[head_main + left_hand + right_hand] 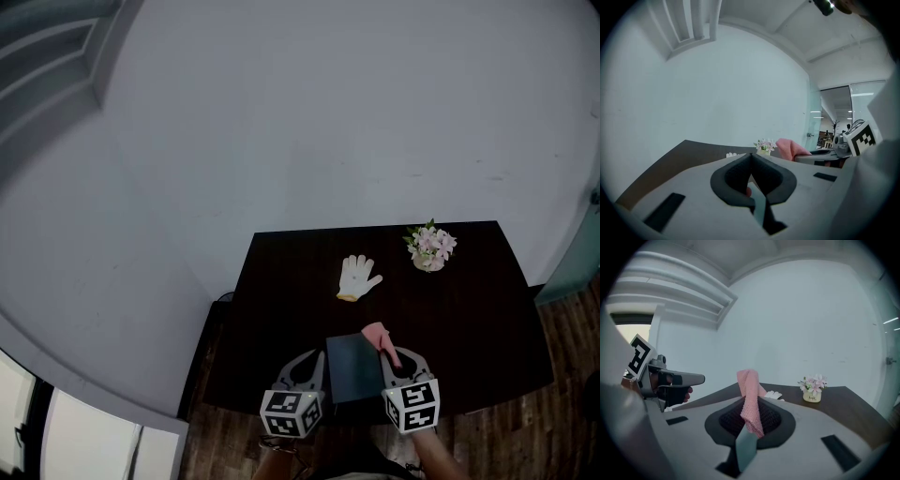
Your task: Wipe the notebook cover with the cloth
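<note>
As you hold both grippers at the near edge of the dark desk, the right gripper has its jaws clamped on a pink cloth. In the right gripper view the knitted fabric rises in a twisted fold above the closed jaws and hangs down in front of them. The left gripper has its jaws pressed together, and its own view shows nothing of the task caught between them. The notebook, dark and closed, lies flat on the desk between your two grippers, close to the front edge. From the head view the cloth sits at the notebook's far right corner, though whether it touches the cover cannot be told. The left gripper's jaws point along the notebook's left side, just beside it. Farther back on the desk, a white glove lies palm down near the middle. A small pot of pink flowers stands to its right, near the far edge. The two are well apart from the notebook. A pale, bare wall fills the space behind the desk.
</note>
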A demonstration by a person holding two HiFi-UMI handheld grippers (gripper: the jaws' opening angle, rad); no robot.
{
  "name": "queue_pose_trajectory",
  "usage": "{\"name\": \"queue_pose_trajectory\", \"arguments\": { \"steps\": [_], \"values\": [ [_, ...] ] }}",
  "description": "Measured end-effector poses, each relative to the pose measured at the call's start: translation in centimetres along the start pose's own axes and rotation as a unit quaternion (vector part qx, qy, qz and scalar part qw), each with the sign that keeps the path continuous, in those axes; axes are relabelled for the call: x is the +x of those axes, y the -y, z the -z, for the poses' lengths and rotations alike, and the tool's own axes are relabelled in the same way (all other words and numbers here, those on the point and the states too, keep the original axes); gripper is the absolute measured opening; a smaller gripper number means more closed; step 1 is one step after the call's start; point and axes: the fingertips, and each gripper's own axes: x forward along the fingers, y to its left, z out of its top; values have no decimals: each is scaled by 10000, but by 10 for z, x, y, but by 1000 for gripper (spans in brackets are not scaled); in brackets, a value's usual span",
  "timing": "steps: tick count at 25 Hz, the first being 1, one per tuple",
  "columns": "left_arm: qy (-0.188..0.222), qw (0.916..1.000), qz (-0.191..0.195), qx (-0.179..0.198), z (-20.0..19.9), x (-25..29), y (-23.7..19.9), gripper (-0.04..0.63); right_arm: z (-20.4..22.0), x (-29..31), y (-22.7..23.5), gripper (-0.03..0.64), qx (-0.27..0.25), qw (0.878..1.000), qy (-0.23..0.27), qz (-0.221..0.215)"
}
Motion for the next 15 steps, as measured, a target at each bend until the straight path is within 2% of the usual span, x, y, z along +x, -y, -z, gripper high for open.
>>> {"name": "queue_pose_trajectory", "arguments": {
  "steps": [7,15],
  "values": [
    [245,9997,-29,69,-27,-28,4,18,-35,-23,-17,44,-198,9992,343,104],
    [424,9985,220,266,-46,-63,15,18,-47,-52,-33,44,-111,9981,557,257]
  ]
}}
